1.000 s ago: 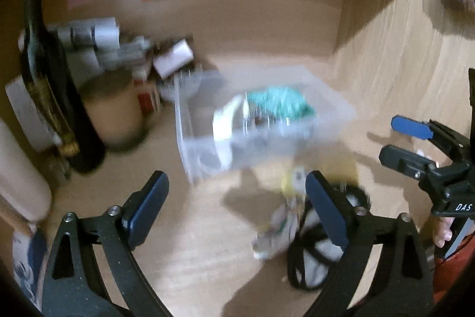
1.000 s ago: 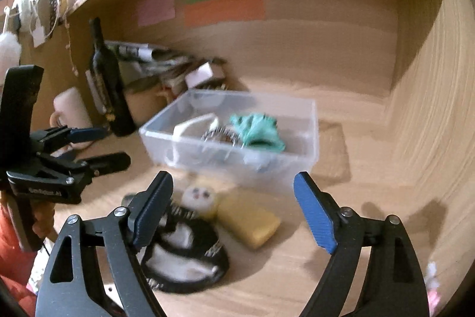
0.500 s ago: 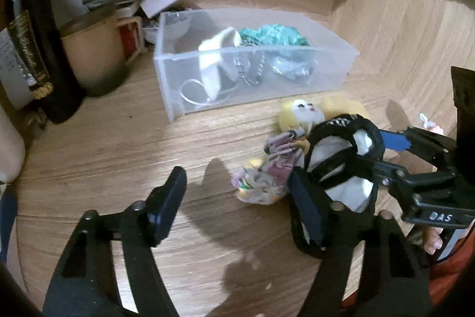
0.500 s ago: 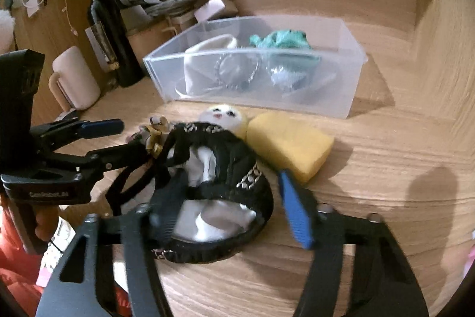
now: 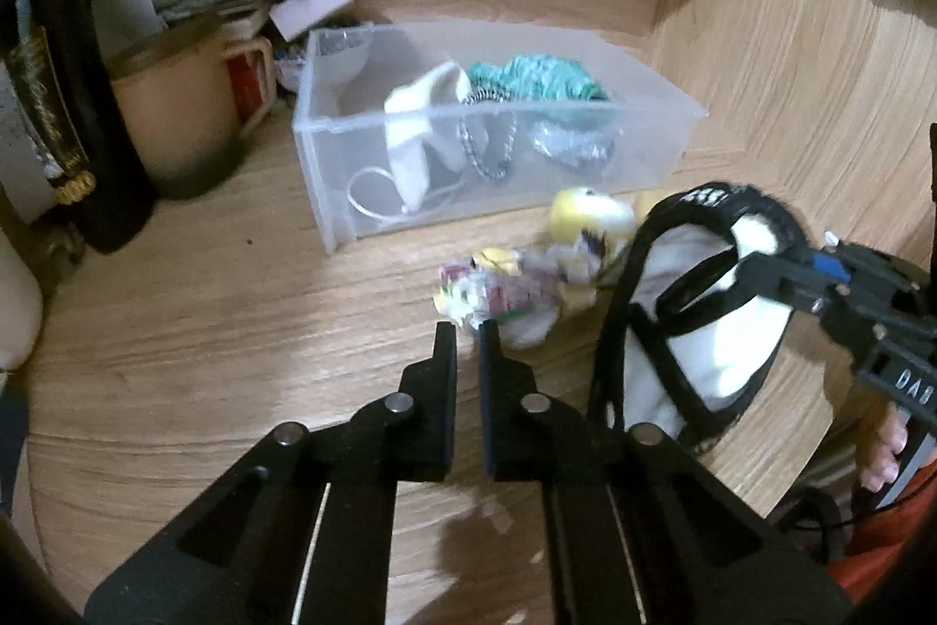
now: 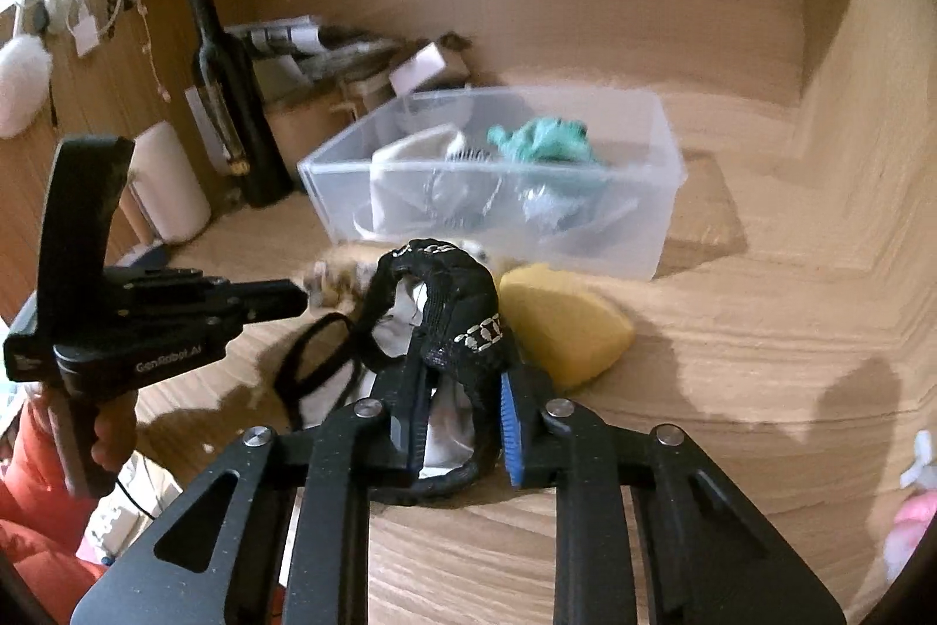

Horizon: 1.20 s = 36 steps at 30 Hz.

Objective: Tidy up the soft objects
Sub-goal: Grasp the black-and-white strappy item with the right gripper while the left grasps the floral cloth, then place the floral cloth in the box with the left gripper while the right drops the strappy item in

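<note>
The clear plastic bin (image 5: 656, 139) in the upper middle of the left wrist view already holds a white cloth piece (image 5: 419, 139), a teal knitted thing (image 5: 536, 77) and a chain, so part of the sorting looks done. Left on the wooden desk (image 5: 205, 332), just in front of the bin, are a yellow sponge (image 6: 565, 326), a small yellow-headed doll (image 5: 588, 215), a crumpled patterned cloth (image 5: 498, 288) and a black-and-white strappy garment (image 6: 451, 303). The right gripper (image 6: 460, 429) in the lower middle of its own view is clamped on that garment's black band. The left gripper (image 5: 467, 332) has its fingers nearly together at the edge of the patterned cloth; whether it has pinched any fabric I cannot tell.
</note>
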Tool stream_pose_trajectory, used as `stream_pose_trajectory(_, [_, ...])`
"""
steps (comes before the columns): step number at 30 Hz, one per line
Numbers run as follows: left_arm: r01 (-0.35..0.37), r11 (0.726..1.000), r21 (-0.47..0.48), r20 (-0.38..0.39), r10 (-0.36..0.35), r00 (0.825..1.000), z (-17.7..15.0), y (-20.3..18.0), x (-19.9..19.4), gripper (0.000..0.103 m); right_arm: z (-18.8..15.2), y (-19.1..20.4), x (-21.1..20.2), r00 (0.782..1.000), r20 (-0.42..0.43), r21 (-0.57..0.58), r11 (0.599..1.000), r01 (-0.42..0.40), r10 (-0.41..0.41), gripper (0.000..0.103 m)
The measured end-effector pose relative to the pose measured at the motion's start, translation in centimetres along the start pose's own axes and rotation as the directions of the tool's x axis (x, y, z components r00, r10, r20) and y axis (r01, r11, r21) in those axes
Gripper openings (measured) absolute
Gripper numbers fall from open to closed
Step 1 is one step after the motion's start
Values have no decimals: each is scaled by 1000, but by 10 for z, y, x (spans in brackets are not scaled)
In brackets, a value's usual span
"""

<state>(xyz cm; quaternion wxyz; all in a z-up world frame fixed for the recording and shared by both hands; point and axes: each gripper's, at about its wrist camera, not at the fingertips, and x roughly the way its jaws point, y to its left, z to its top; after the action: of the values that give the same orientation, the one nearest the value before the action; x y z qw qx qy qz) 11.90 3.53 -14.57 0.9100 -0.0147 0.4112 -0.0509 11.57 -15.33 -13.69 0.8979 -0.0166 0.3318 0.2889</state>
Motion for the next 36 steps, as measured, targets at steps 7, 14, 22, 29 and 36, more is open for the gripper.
stream_pose_trajectory(7, [34, 999, -14, -11, -34, 999, 6, -3, -4, 64, 14, -9, -27, 995, 84, 14, 999, 45, -46, 18])
stream_pose_trajectory(14, [34, 999, 6, -88, -34, 996, 17, -13, 22, 74, 22, -30, -46, 984, 139, 56, 993, 106, -113, 18])
stream_pose_trajectory(22, [28, 996, 82, -142, -16, 990, 25, -32, 50, 74, 34, -47, -60, 968, 189, 88, 984, 153, -167, 18])
stream_pose_trajectory(29, [33, 992, 123, -124, -18, 992, 21, -41, 50, 29, 51, -47, -60, 954, 235, 80, 982, 173, -187, 18])
stream_pose_trajectory(36, [9, 995, 104, -63, -3, 998, 19, -29, 24, 11, 71, -46, -55, 942, 274, 69, 981, 183, -194, 18])
